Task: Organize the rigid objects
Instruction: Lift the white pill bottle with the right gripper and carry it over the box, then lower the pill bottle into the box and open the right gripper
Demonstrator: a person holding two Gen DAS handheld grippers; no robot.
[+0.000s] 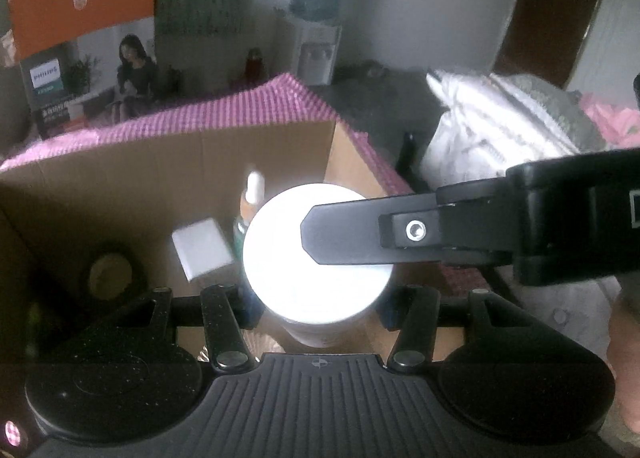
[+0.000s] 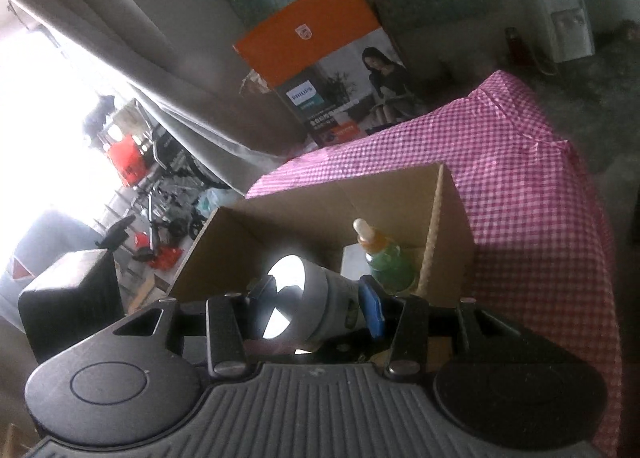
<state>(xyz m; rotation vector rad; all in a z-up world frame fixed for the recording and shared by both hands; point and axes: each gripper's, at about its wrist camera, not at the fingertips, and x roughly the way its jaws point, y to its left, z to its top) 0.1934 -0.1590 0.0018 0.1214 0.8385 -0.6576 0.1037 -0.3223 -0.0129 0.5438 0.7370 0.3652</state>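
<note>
A: Where's the jar [image 1: 316, 258]?
B: Over the cardboard box [image 1: 160, 161], between both grippers' fingers.
A: Inside the box?
B: Dropper bottle [image 1: 250, 201] at eleven o'clock of the jar, flat packet [image 1: 202, 248] at nine, round lid [image 1: 110, 276] farther at nine.

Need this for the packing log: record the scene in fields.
held: white jar, at the open cardboard box
right gripper: jaws clamp jar, lid to base
left gripper: jaws flank jar's sides; contact unclear
in box: dropper bottle, small white box, tan-lidded jar
under box: pink checked cloth
</note>
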